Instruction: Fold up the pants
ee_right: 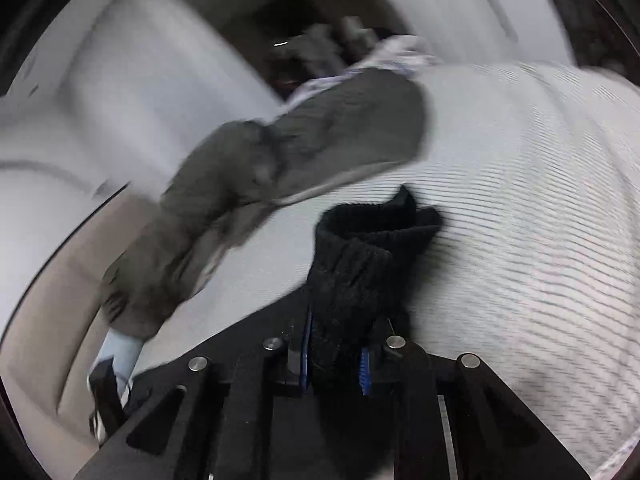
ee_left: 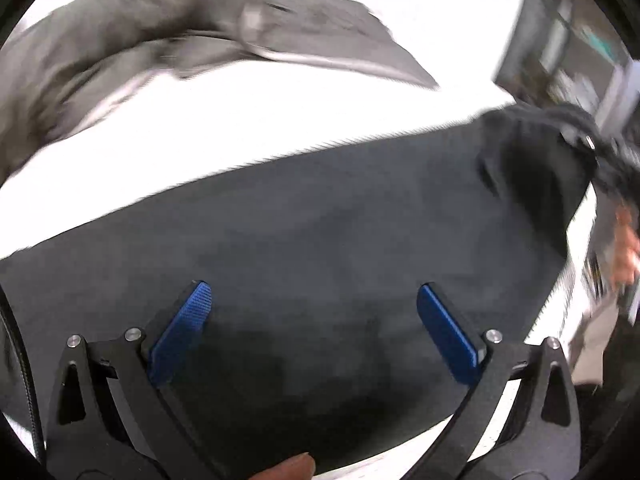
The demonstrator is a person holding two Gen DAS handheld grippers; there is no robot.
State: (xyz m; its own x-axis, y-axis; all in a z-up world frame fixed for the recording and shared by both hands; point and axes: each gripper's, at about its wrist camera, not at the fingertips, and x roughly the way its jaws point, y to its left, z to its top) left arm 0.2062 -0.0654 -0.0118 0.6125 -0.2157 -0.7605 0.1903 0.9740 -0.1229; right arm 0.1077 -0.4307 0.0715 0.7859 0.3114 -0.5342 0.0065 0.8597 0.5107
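Dark pants point(ee_left: 320, 220) lie spread across a white bed in the left wrist view. Above them my left gripper point(ee_left: 316, 320) is open, its blue pads point(ee_left: 188, 328) wide apart with nothing pinched between them. At the right of that view one end of the pants point(ee_left: 532, 168) is lifted off the bed. In the right wrist view my right gripper point(ee_right: 336, 348) is shut on a bunched black ribbed band of the pants point(ee_right: 360, 264), which sticks up from between the pads.
A grey garment point(ee_left: 120, 48) point(ee_right: 280, 160) lies crumpled on the striped white bedding point(ee_right: 520, 200) beyond the pants. A person's hand point(ee_left: 628, 248) shows at the right edge, a fingertip point(ee_left: 292, 468) at the bottom. Beige floor point(ee_right: 60, 300) runs beside the bed.
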